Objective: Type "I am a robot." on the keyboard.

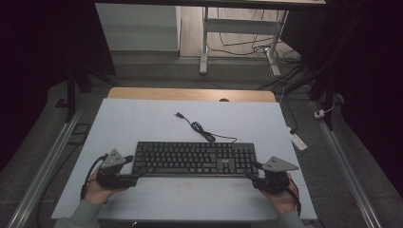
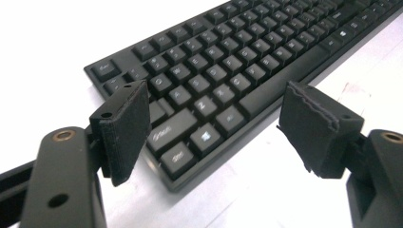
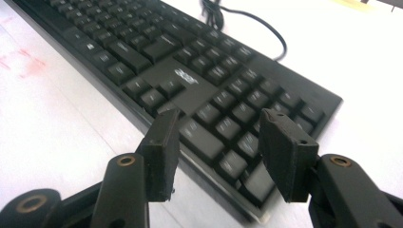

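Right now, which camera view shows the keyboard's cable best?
The high view: the cable runs whole from the keyboard back to its plug on the white table. The right gripper view shows a short loop of it beyond the keys. The left gripper view shows keys.

Flat black plastic full-size keyboard (image 1: 194, 158), keys up, lengthwise across the near half of the white tabletop (image 1: 142, 118), thin black cable (image 1: 199, 127) trailing behind.
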Motion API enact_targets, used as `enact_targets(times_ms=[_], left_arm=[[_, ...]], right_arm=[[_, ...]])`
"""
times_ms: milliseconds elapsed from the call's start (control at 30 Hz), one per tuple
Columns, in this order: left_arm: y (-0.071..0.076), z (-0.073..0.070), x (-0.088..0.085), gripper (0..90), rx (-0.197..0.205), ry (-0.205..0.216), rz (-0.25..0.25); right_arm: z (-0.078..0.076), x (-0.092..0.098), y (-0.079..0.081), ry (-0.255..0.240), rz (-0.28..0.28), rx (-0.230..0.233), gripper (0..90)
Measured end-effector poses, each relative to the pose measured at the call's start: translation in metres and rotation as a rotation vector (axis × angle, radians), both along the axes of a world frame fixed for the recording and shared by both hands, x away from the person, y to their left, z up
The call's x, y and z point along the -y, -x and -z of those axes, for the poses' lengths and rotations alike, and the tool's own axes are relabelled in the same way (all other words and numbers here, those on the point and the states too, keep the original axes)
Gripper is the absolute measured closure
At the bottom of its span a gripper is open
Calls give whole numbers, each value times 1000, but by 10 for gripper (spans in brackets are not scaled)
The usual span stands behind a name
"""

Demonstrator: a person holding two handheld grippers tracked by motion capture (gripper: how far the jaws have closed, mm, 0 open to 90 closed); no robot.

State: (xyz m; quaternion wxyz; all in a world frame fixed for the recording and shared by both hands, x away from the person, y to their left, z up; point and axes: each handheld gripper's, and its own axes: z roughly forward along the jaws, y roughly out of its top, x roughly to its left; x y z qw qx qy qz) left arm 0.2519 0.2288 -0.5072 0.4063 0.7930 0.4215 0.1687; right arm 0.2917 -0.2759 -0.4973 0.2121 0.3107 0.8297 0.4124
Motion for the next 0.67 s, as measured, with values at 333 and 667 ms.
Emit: enact_targets(times_ms=[333, 667], left_arm=[[2, 0, -4, 259, 4, 1, -6], [0, -2, -6, 255, 8, -2, -11]], right_arm=[[2, 2, 1, 7, -11, 7, 484], [0, 4, 1, -5, -19, 18, 481]])
